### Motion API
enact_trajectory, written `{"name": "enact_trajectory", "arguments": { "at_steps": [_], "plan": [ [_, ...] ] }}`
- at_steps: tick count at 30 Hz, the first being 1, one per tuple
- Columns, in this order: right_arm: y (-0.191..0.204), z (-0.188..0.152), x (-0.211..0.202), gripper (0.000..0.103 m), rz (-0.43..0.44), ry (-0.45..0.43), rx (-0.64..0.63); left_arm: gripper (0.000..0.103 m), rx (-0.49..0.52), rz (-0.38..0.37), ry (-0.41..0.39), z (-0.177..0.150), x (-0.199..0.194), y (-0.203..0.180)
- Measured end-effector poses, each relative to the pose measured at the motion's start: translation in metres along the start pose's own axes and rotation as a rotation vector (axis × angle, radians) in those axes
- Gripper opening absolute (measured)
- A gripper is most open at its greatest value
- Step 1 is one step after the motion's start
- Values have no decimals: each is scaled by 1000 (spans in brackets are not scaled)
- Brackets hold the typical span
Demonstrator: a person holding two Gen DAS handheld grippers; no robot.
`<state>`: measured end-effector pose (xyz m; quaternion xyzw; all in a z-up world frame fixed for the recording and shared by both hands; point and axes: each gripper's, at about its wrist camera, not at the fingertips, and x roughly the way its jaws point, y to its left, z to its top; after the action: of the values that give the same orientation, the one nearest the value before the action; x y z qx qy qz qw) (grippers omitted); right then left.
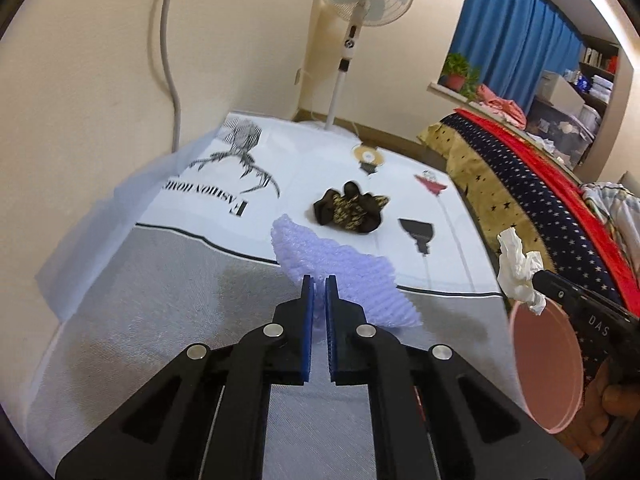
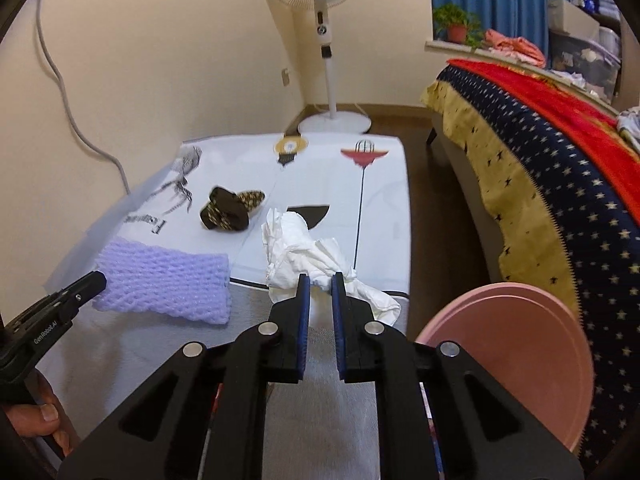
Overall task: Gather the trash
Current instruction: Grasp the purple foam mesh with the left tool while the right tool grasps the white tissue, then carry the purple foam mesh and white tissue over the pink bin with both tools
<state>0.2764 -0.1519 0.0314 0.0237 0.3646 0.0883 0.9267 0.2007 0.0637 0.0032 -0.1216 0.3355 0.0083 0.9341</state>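
From the left wrist, the left gripper (image 1: 319, 285) angled down over the table (image 1: 120, 320), clamped on the purple foam net (image 1: 352, 276). From the right wrist, the right gripper (image 2: 320, 283) tilted likewise, pinching the crumpled white tissue (image 2: 304, 248) beside the pink bin (image 2: 516, 352).

A lilac foam net (image 1: 344, 276) and a crumpled white tissue (image 2: 308, 252) hang raised; a dark wrapper (image 1: 352, 212) lies on the table (image 1: 160, 280).
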Motion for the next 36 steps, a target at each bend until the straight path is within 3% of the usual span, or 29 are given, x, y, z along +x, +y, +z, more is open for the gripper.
{"name": "enact_trajectory", "arguments": {
  "at_steps": [17, 27, 36],
  "plan": [
    [-5, -11, -131, 11, -34, -154, -6, 6, 97, -70, -111, -4, -86, -41],
    [-16, -24, -168, 11, -67, -197, 40, 6, 112, -109, -134, -14, -112, -54],
    [-39, -34, -174, 11, -149, -199, 55, 6, 124, -140, -135, -18, -115, -72]
  ]
}}
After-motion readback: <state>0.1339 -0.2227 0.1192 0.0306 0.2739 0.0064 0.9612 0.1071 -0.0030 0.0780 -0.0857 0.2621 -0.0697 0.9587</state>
